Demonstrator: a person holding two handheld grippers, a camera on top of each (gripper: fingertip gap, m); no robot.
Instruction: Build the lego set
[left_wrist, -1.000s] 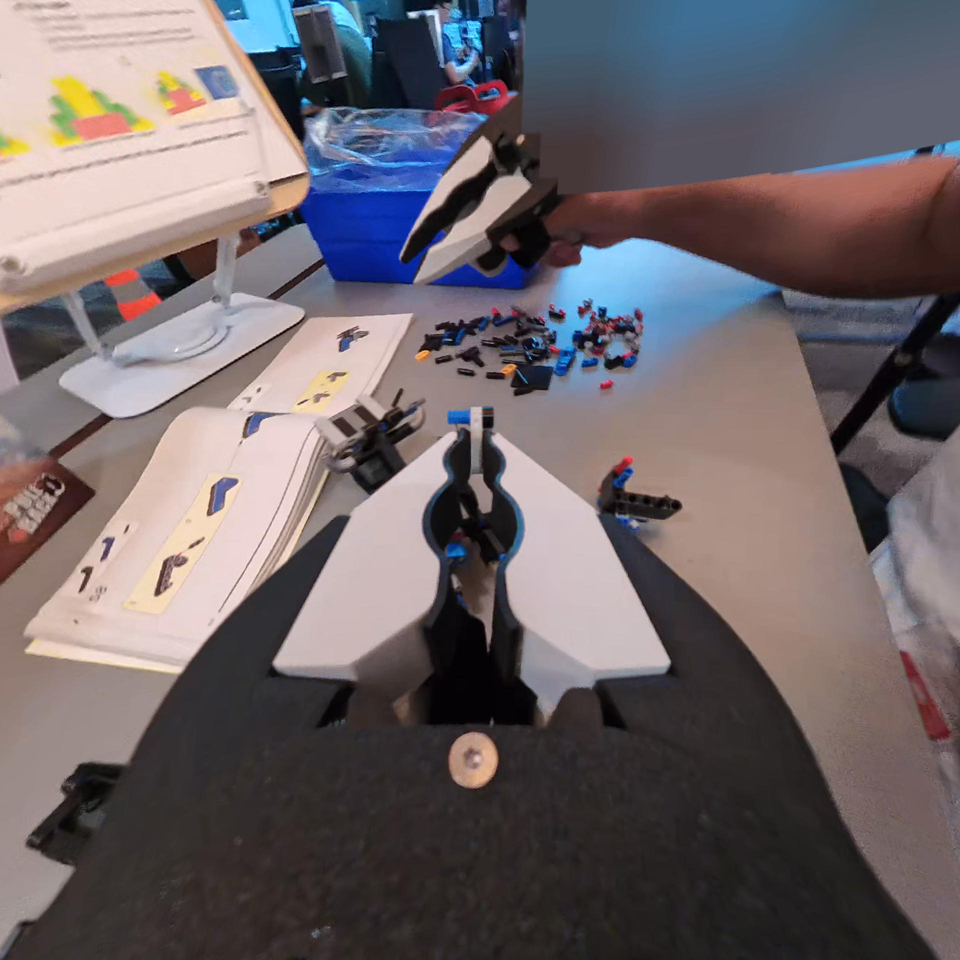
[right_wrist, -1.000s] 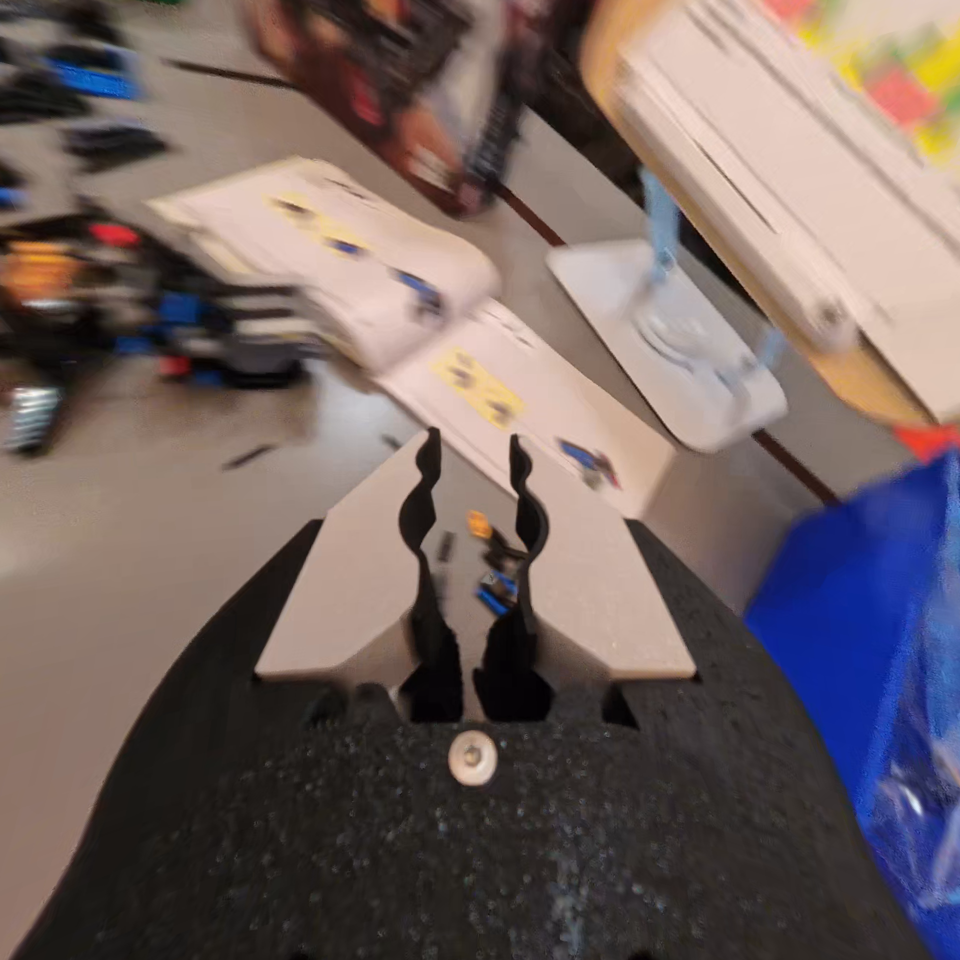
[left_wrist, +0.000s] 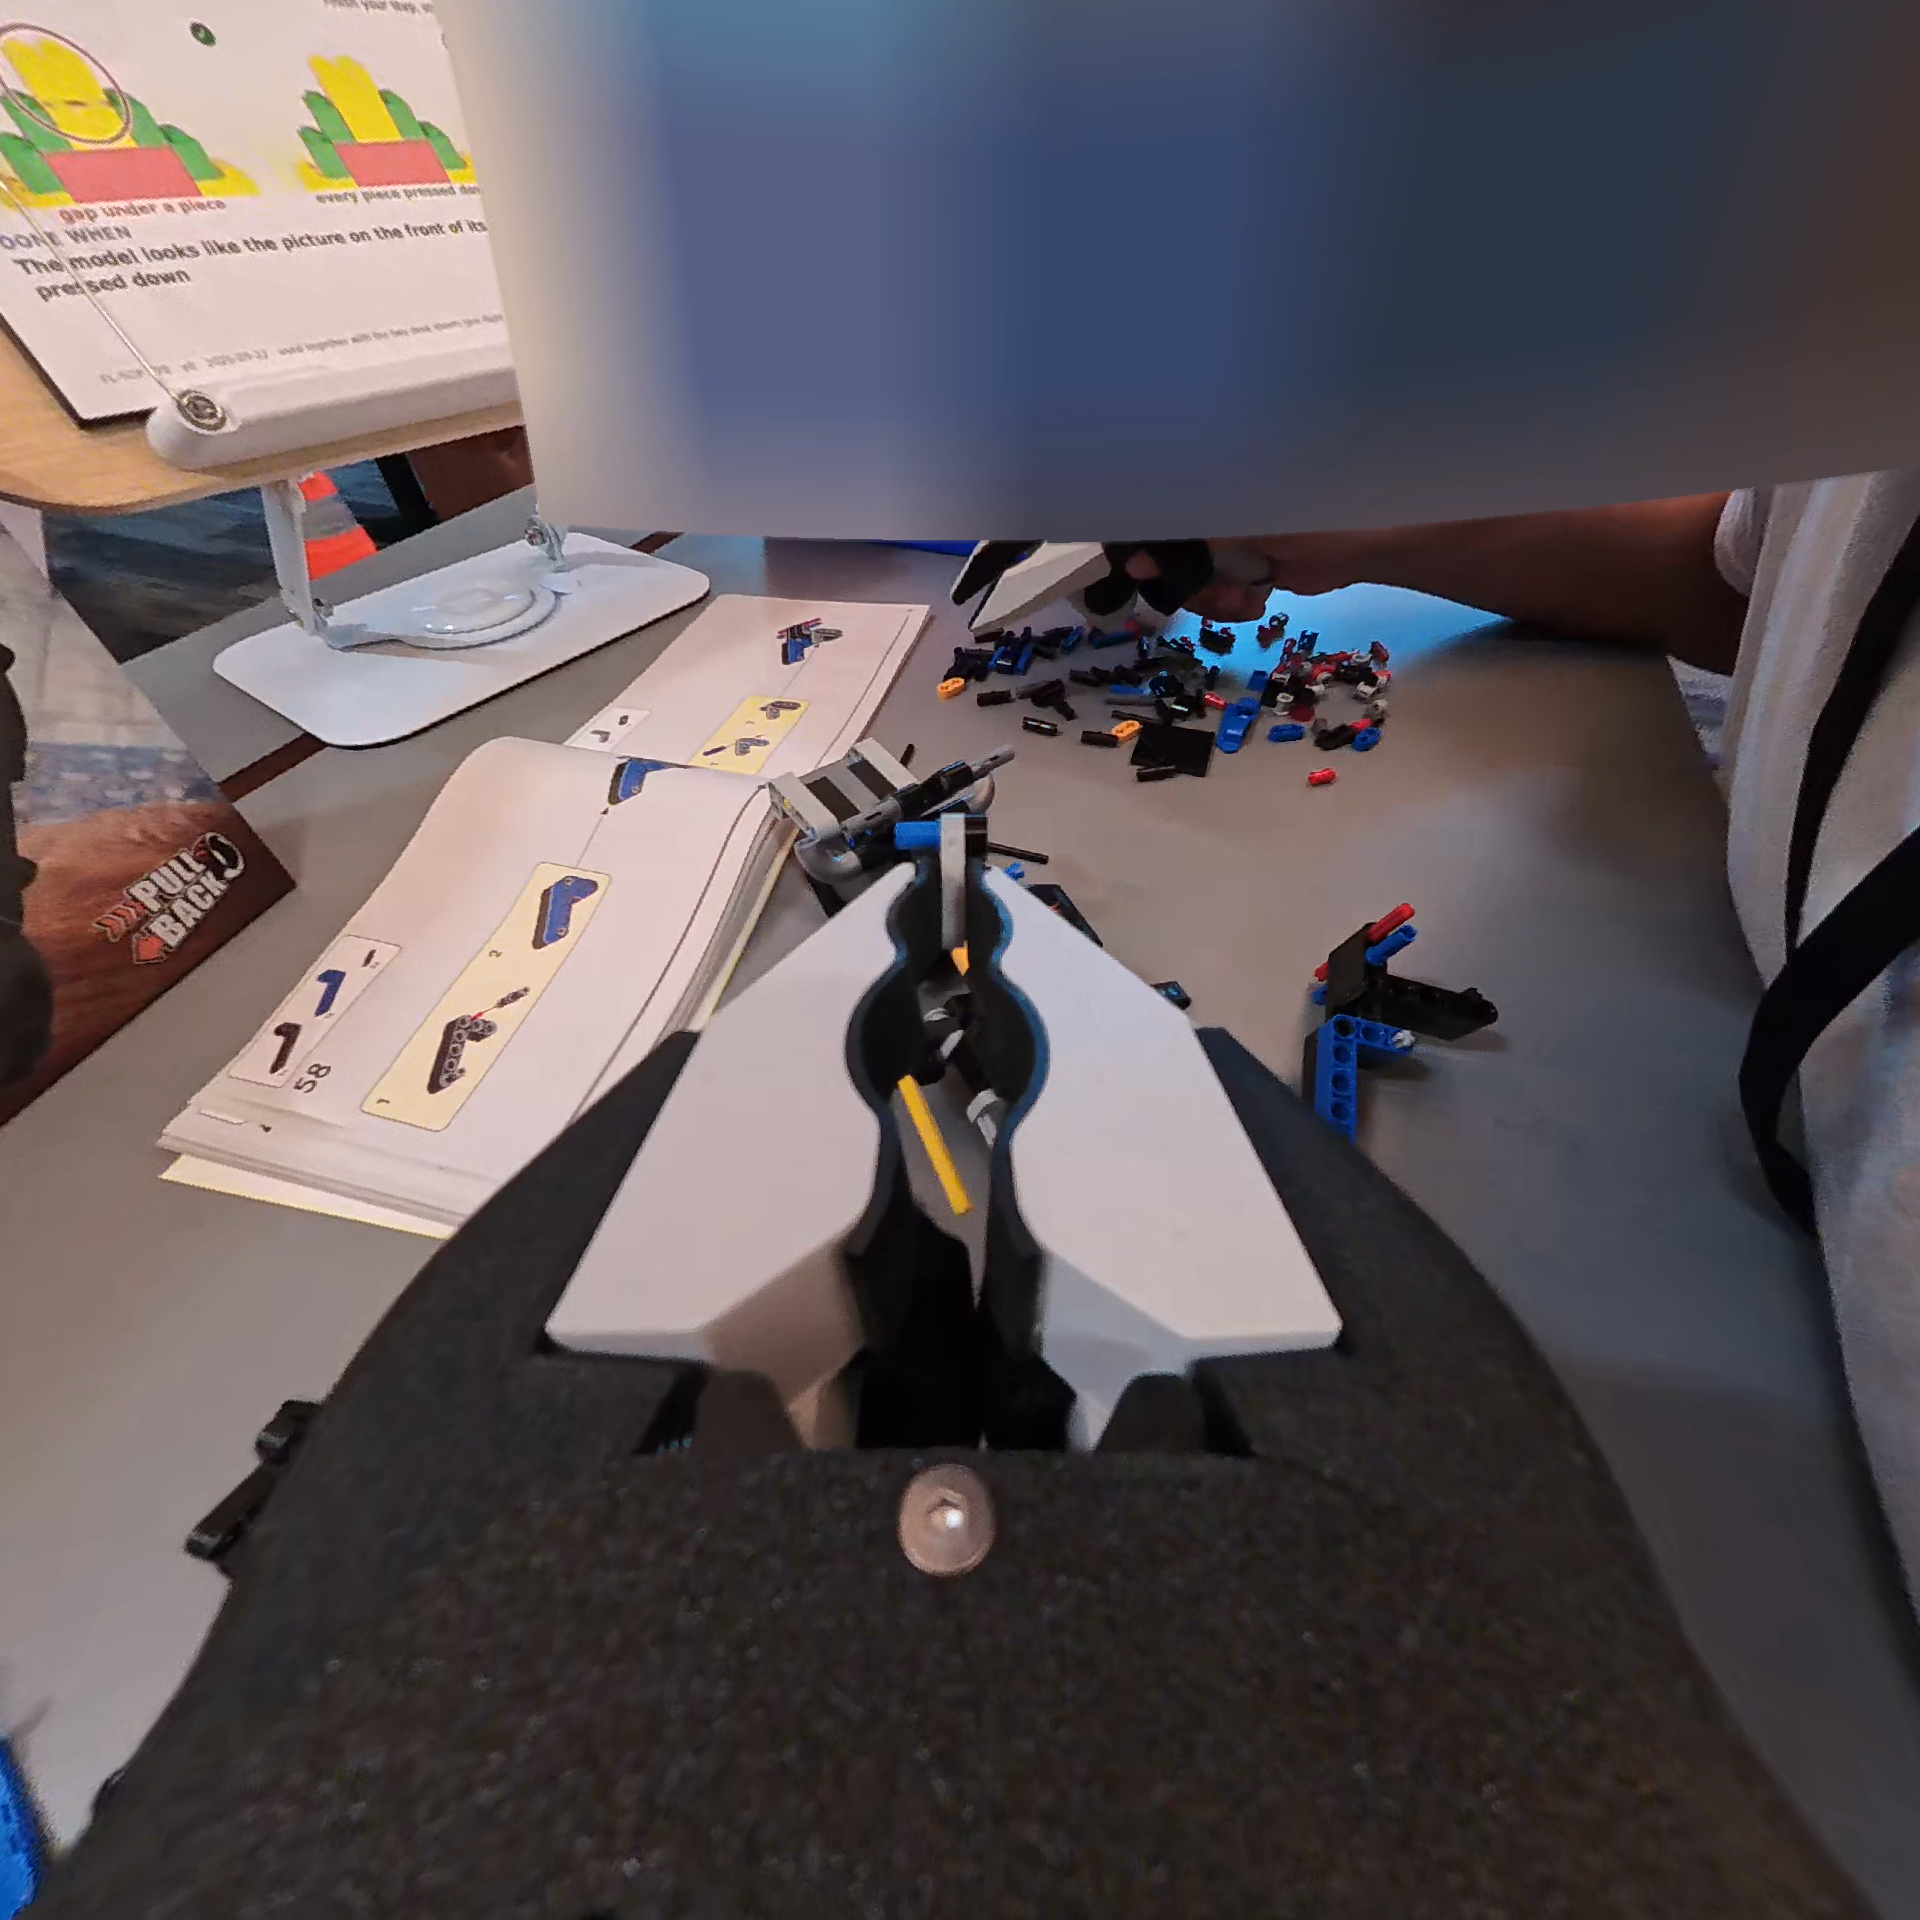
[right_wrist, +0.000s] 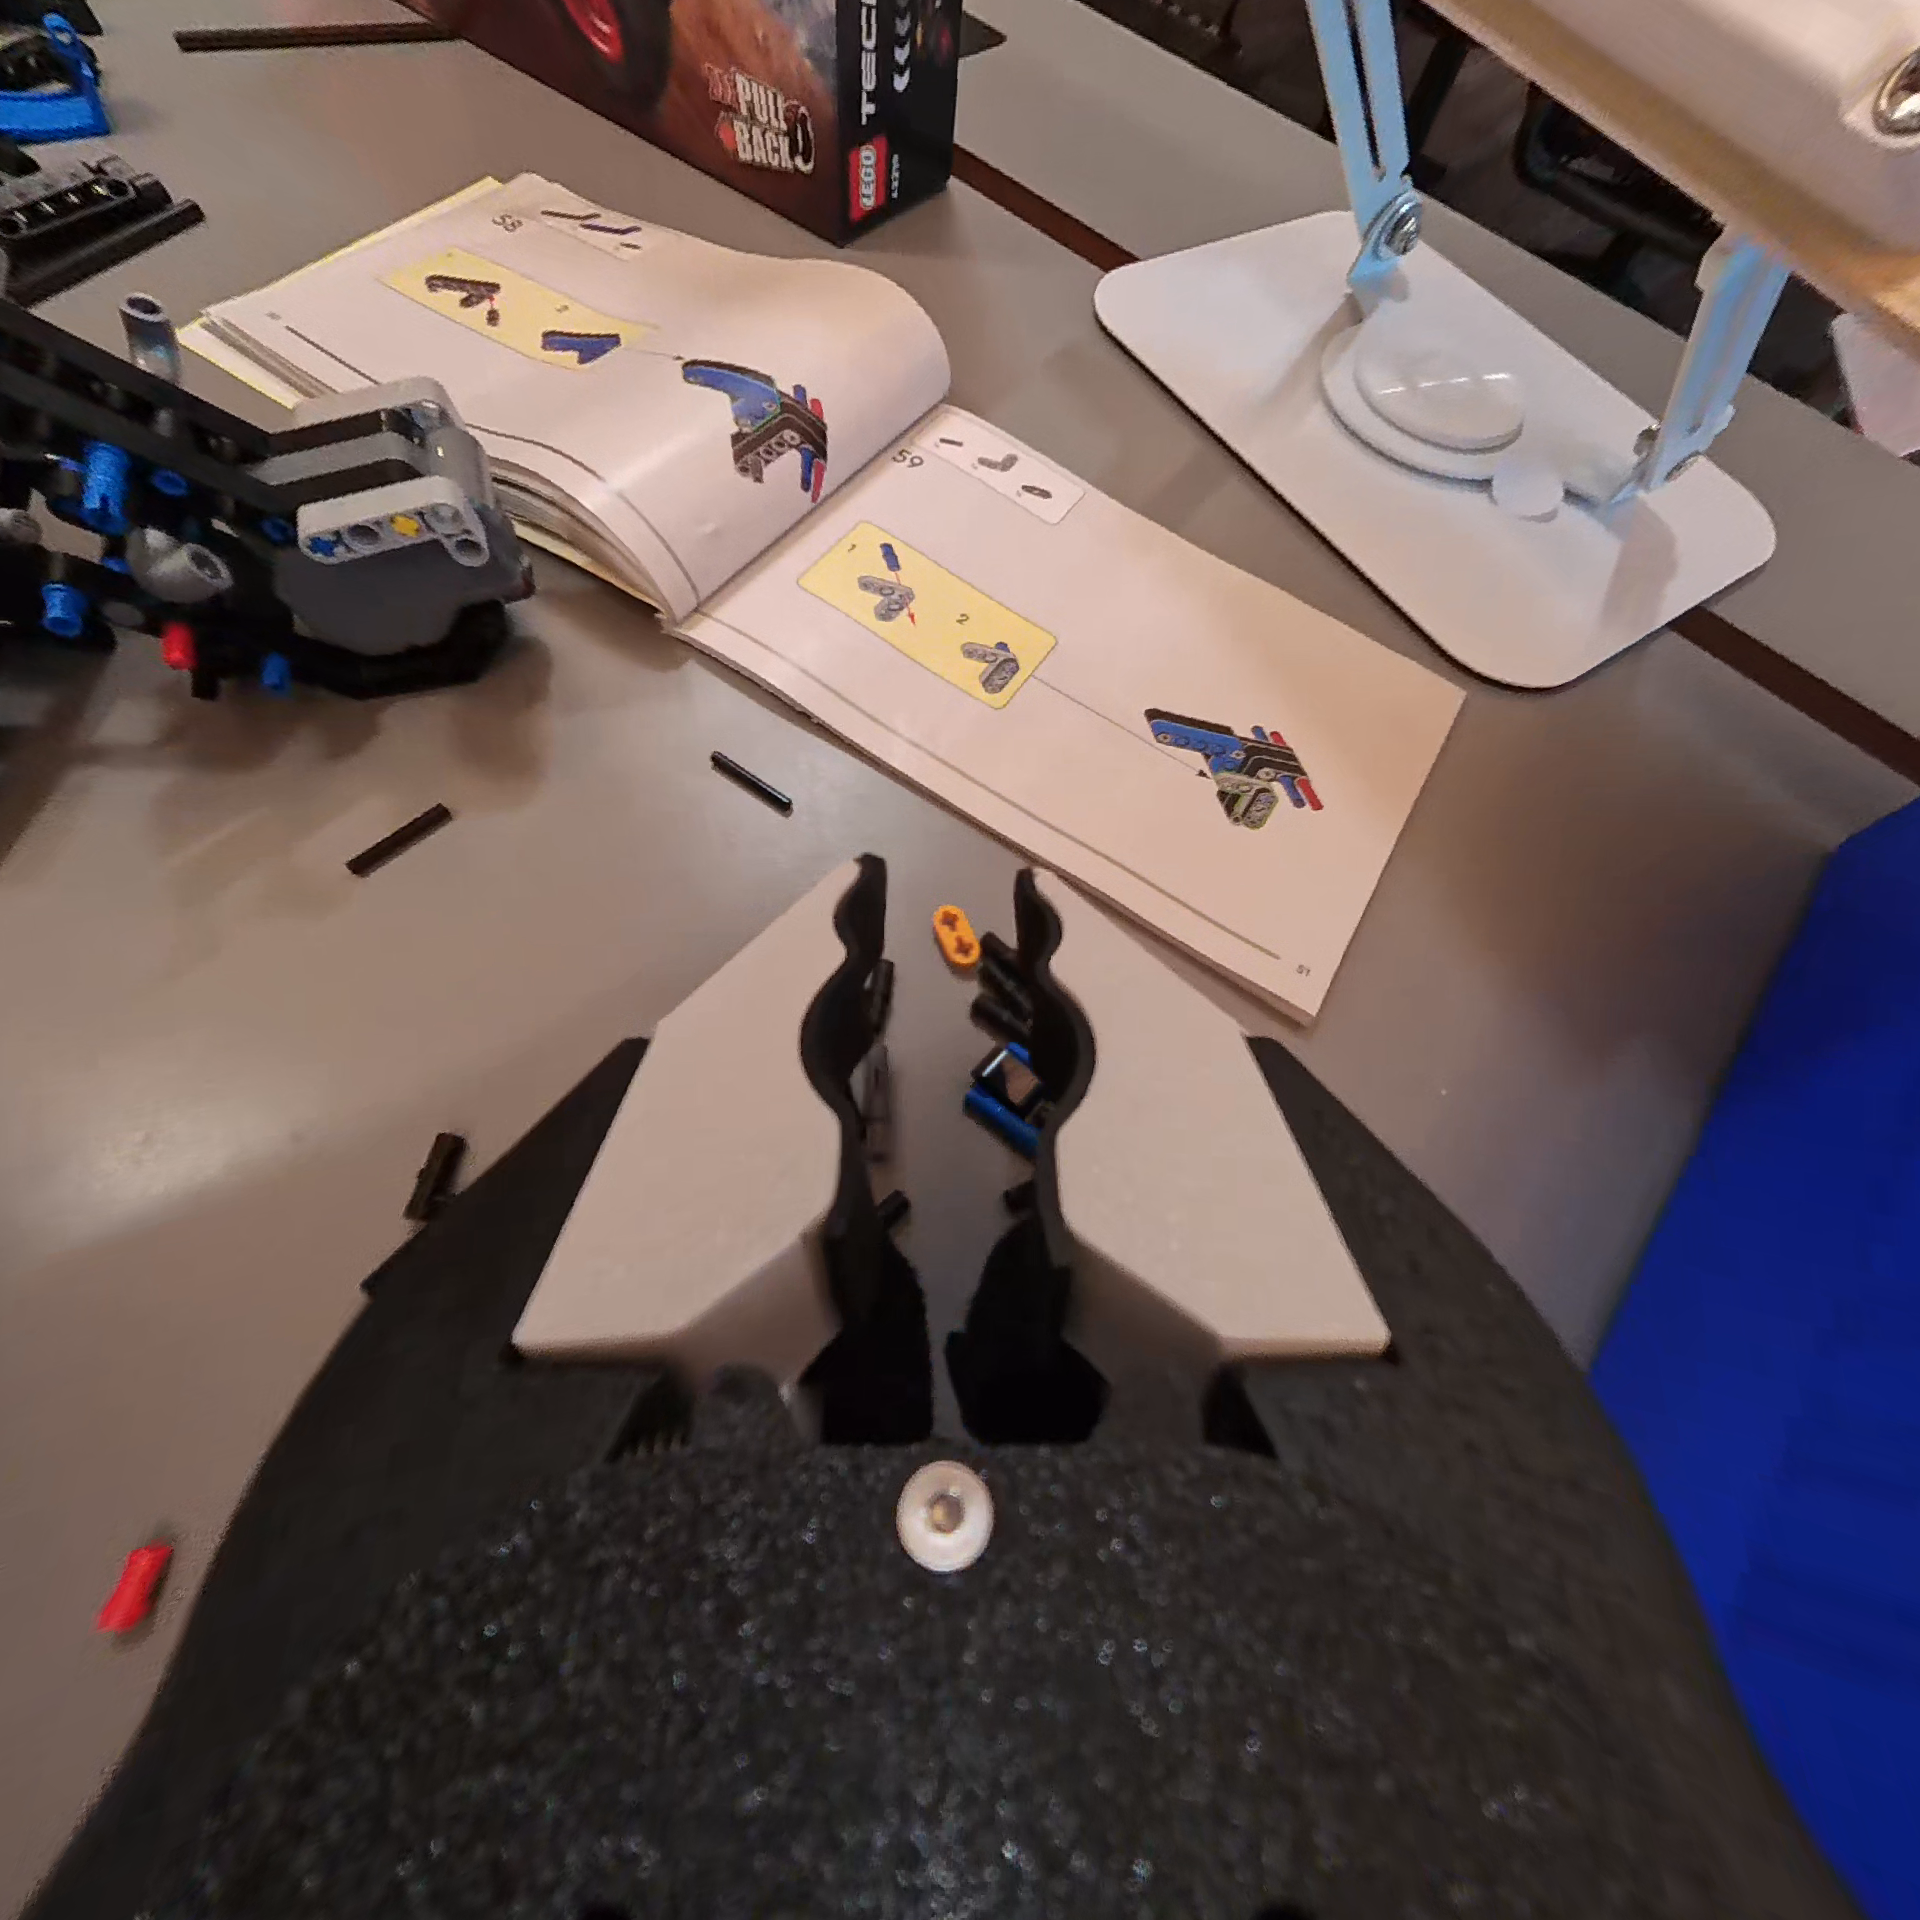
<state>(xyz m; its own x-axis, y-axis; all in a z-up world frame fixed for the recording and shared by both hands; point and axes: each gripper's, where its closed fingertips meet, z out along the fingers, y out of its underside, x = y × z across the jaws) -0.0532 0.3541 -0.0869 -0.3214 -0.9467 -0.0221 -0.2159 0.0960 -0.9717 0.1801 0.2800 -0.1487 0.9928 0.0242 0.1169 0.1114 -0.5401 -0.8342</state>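
My left gripper (left_wrist: 948, 868) is shut on a thin grey beam (left_wrist: 952, 854) of the partly built lego model (left_wrist: 883, 805), which has a blue pin at its tip. A yellow axle (left_wrist: 935, 1143) shows between the fingers. The model (right_wrist: 384, 540) also shows at the left of the right wrist view. My right gripper (right_wrist: 948, 873) is open and empty, low over the table. A small orange piece (right_wrist: 956, 935), black pins (right_wrist: 1000, 987) and a blue piece (right_wrist: 1000, 1096) lie between its fingers. In the left wrist view it (left_wrist: 987, 597) hangs over the loose pile (left_wrist: 1174, 691).
The open instruction booklet (right_wrist: 935, 582) lies ahead of my right gripper. A white document stand (right_wrist: 1455, 416) is behind it and the set's box (right_wrist: 790, 114) stands at the back. A blue bin (right_wrist: 1766, 1247) is on the right. A black-and-blue sub-assembly (left_wrist: 1371, 1003) lies right of my left gripper. The gap from one gripper's tips to the other's is roughly 25 centimetres.
My right gripper has come down from above the table to just over the loose pieces, still open. My left gripper still holds the model and has shifted slightly.
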